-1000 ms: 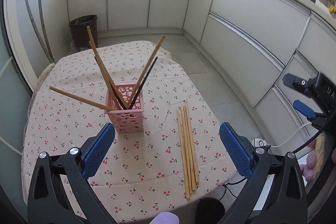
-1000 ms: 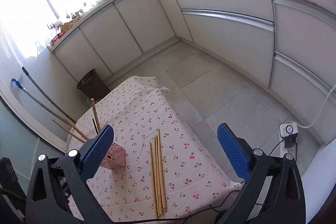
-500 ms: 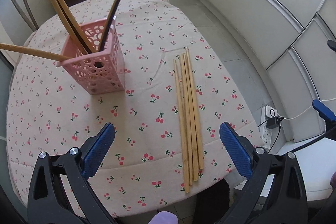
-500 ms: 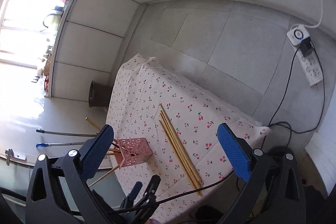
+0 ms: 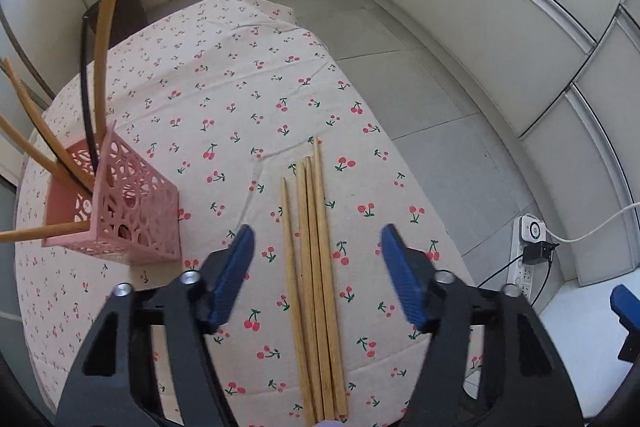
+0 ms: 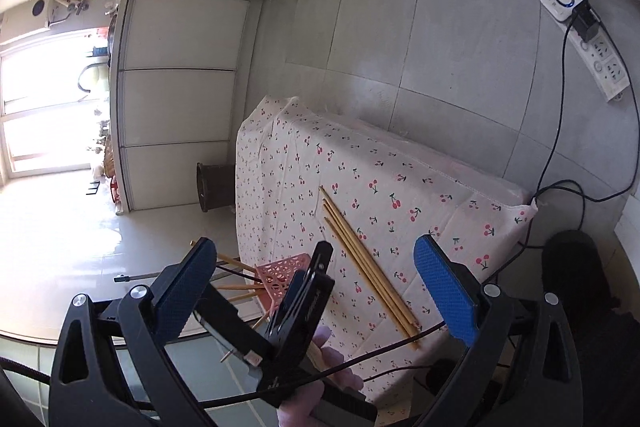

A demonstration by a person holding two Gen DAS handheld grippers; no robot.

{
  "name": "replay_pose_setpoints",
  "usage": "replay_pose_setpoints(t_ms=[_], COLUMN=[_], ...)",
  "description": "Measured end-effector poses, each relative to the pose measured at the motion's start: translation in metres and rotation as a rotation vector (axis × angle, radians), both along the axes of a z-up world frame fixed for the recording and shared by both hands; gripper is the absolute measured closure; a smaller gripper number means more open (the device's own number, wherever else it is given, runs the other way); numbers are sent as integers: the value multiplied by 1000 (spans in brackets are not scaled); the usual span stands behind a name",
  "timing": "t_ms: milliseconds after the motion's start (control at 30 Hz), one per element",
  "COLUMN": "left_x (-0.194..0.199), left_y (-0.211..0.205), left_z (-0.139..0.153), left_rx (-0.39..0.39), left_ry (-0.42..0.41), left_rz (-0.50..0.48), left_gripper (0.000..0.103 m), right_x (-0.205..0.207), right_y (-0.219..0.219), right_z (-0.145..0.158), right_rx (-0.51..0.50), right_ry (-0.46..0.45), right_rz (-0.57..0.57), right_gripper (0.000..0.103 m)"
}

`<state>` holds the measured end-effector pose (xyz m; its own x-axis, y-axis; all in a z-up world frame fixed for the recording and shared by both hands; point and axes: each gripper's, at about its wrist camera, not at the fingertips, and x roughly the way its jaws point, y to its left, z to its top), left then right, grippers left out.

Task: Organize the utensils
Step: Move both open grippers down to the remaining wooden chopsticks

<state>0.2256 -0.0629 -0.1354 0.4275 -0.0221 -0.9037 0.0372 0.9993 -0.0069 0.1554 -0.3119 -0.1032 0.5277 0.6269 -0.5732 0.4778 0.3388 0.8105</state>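
Note:
Several wooden chopsticks lie side by side on the cherry-print tablecloth. My left gripper is open and hovers just above them, a finger on each side. A pink perforated holder at the left holds several chopsticks, wooden and one black, leaning outward. My right gripper is open and empty, high above the table's near side. In the right wrist view the chopsticks, the holder and the left gripper's body show below it.
A dark bin stands on the floor past the table's far end. A white power strip with cables lies on the grey tile floor at the right. White cabinets line the walls.
My left gripper has dropped closer to the loose chopsticks and its fingers have narrowed around them. My right gripper has tilted further and now looks down on the left gripper.

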Motion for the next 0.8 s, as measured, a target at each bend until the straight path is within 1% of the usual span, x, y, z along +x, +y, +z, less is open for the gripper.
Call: replay_pose_setpoints(t_ms=[33,67,100,233,333,433,633,800], left_x=[5,9,13,24,32,38,46,53], left_y=[1,1,1,7,12,15,17,19], left_z=[-3,-6,-8,-17,-25,-33,-41,-48], left_rx=[-1,12,30,51,52,55,77,75], left_ry=[10,13,15,46,76,92,88,100], left_rz=[4,8,13,51,77,89,102,109], left_gripper=[61,65,71,80,83,84,88,88], right_x=[2,3,4,7,6,7,9,10], right_y=[2,3,5,6,3,3,7,9], right_z=[1,2,3,9,13,12,10,8], right_rx=[2,2,3,6,-1,-1,1,-18], right_ry=[-2,-5,-10,-33,-46,-44,-33,-23], right_rz=[15,28,40,65,58,59,81,83], right_gripper=[7,7,7,7,7,7,7,7])
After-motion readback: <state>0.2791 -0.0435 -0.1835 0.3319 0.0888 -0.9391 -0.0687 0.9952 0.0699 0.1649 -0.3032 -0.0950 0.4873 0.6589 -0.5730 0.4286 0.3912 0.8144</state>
